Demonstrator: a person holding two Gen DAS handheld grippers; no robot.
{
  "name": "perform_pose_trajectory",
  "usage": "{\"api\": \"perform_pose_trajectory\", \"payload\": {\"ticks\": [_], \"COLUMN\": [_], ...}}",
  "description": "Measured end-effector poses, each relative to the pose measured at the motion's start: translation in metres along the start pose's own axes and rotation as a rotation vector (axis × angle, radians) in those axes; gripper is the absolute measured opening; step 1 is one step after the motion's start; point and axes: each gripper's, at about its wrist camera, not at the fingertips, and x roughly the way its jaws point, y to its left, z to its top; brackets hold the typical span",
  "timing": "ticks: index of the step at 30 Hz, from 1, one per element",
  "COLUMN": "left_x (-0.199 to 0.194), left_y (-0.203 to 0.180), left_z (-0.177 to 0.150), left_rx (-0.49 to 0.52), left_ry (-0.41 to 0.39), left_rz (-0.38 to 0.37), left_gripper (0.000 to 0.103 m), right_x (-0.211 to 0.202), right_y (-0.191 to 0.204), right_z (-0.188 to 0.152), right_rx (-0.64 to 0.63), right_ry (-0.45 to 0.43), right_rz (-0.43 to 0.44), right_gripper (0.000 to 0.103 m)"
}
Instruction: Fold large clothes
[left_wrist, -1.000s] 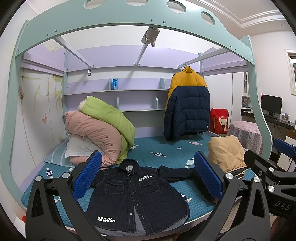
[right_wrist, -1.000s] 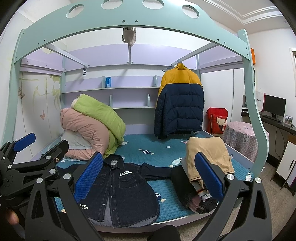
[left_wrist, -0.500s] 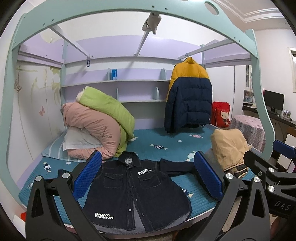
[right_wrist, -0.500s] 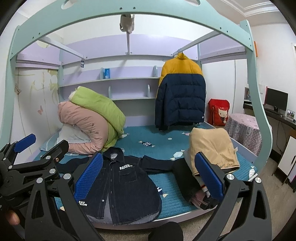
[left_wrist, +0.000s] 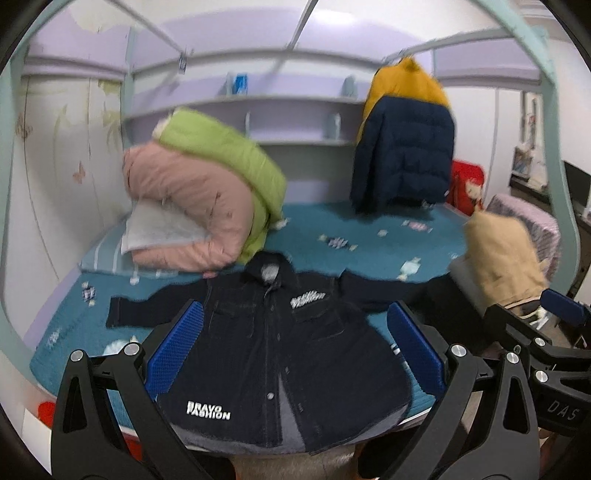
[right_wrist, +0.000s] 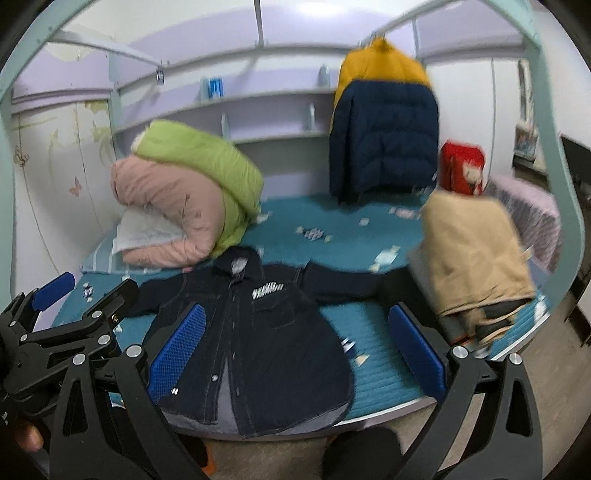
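Observation:
A dark denim shirt (left_wrist: 284, 354) with white "BRAVO FASHION" lettering lies flat, front up, on the teal bed, collar away from me, sleeves spread to both sides, hem over the near edge. It also shows in the right wrist view (right_wrist: 258, 343). My left gripper (left_wrist: 295, 350) is open and empty, held in the air in front of the shirt. My right gripper (right_wrist: 295, 350) is open and empty, held in front of the shirt's right half. The left gripper also shows at the left of the right wrist view (right_wrist: 66, 332).
Rolled pink and green quilts (left_wrist: 207, 192) lie at the bed's back left. A navy and yellow puffer jacket (left_wrist: 402, 147) hangs at the back. A pile of clothes with a tan garment on top (right_wrist: 472, 254) sits on the bed's right end. The bunk frame (left_wrist: 554, 110) arches overhead.
Both grippers have moved closer to the bed and tipped downward; the shirt looks larger and the frames are blurred. Both stay open and empty.

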Motion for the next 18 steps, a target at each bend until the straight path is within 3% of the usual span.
{"api": "perform_pose_trajectory", "payload": {"ticks": [10,14,18], "left_x": [0.143,0.198,0.244], "left_y": [0.085,0.148,0.229], "left_z": [-0.049,-0.072,-0.098], "left_rx": [-0.080,-0.160,-0.281], "left_ry": [0.232,0.322,0.381], "left_rz": [0.077,0.093,0.141], "left_gripper": [0.099,0.099,0.099], "right_x": [0.147,0.210,0.265], "right_y": [0.058,0.093,0.128], "right_z": [-0.026,-0.035,-0.044], "right_rx": [-0.042,-0.066,-0.120], "right_ry": [0.269,0.356,0.371], "right_rz": [0.121,0.208,0.232], "right_gripper": [0.096,0.096,0.096]}}
